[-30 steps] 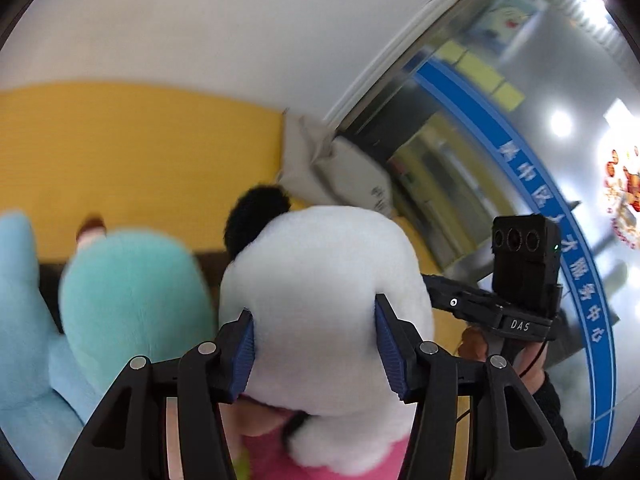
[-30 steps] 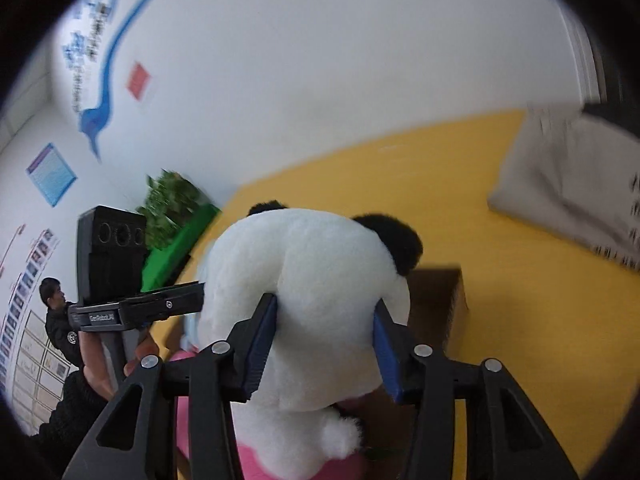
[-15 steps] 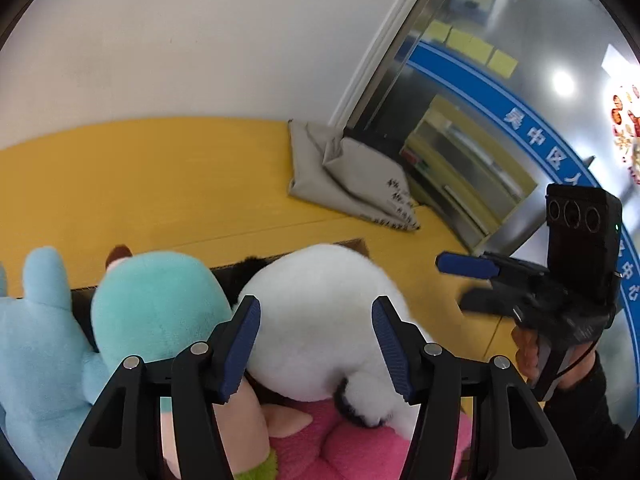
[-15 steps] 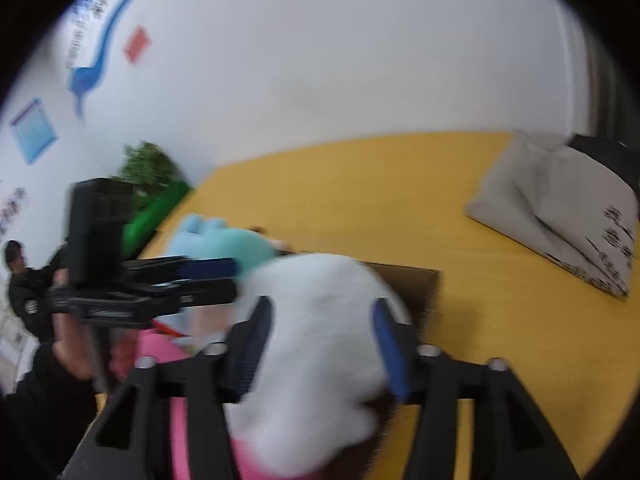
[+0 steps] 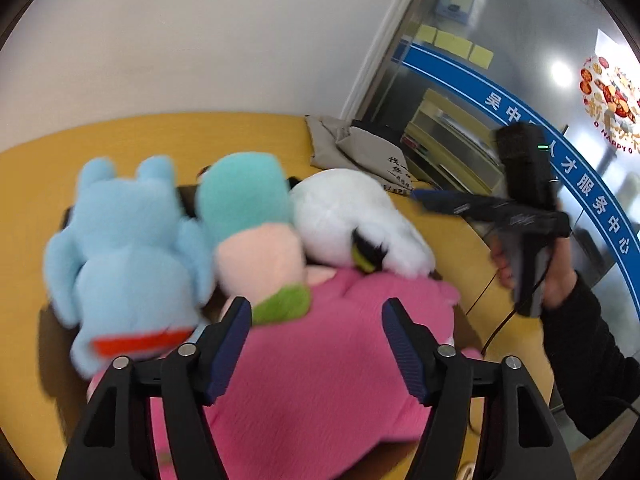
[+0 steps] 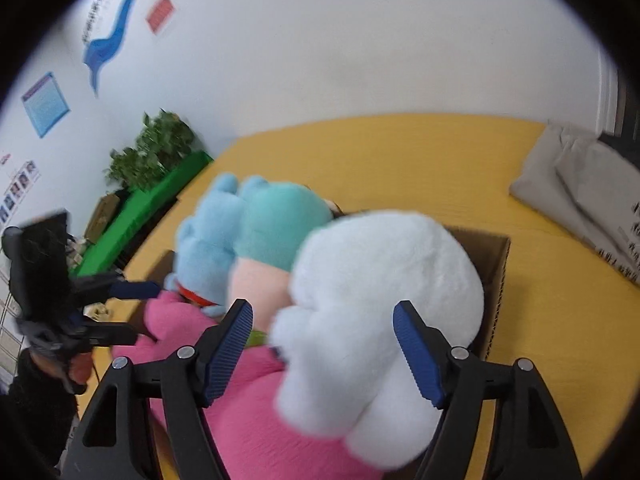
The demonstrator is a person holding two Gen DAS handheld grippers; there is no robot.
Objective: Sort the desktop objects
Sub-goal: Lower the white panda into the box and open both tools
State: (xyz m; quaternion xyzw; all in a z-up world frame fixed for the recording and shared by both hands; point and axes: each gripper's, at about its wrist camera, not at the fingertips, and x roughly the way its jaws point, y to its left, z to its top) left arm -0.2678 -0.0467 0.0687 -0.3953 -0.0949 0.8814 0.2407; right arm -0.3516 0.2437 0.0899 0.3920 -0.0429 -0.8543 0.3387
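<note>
Now both tools hang open above white plush.

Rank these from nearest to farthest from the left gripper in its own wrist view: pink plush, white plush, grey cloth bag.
1. pink plush, right below the left gripper
2. white plush, beyond it, slightly right
3. grey cloth bag, far right on the table

Yellow table; cardboard box; grey bag
</note>
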